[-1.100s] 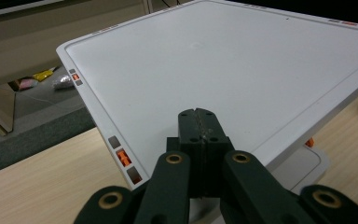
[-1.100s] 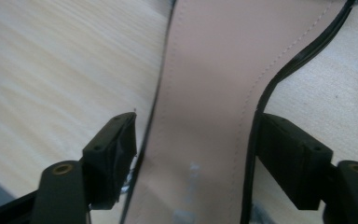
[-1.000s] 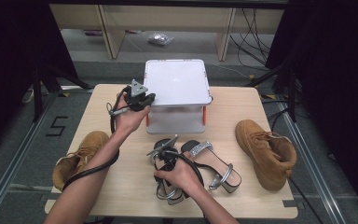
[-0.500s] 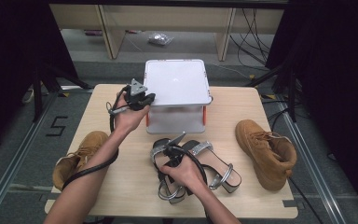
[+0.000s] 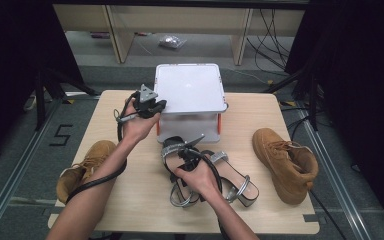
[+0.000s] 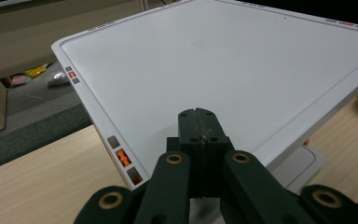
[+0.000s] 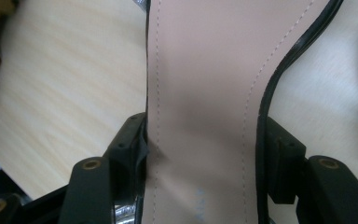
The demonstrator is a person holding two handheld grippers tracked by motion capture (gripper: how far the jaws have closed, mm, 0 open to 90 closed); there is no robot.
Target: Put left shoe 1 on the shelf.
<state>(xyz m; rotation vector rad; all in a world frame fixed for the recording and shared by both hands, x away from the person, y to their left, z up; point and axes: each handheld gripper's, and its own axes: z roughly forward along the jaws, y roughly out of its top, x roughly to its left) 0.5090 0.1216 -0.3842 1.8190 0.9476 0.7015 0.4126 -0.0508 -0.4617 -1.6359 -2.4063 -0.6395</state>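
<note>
Counted two sandals and two tan boots (image 5: 286, 162) around the white box (image 5: 188, 88). Right gripper (image 7: 200, 154) clamped the near sandal (image 5: 180, 170), now nudged closer to the box; left gripper (image 6: 199, 122) pressed closed above it.

A single figure can be read: a dark numeral "5" marked on the grey floor (image 5: 60, 135) to the left of the light wooden desk (image 5: 260, 125), seen from the high view. A faint blue stamp on the pale pink leather insole of the sandal (image 7: 200, 93) is too blurred to read.
</note>
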